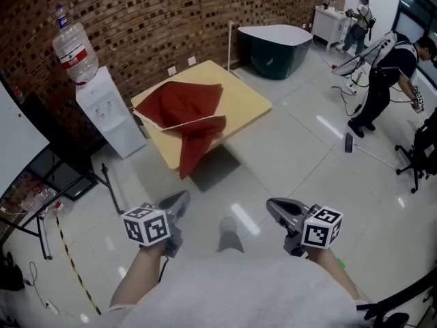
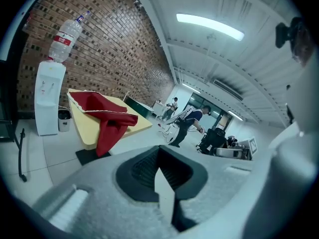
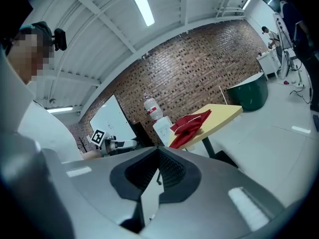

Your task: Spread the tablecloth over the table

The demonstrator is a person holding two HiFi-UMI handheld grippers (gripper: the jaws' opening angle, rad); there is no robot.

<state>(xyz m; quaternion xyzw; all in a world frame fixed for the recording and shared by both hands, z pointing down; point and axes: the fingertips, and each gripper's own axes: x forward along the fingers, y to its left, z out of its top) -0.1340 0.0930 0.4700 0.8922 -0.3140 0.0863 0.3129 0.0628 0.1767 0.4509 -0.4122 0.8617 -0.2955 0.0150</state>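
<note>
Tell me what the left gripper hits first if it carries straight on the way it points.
The left gripper would probably meet bare floor just right of the table in its own view; the tablecloth hangs left of that line. Depth is hard to judge.

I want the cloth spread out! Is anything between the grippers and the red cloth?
Nothing visible. Only floor lies between the left gripper, the right gripper and the red tablecloth bunched on the table. The water dispenser stands aside.
</note>
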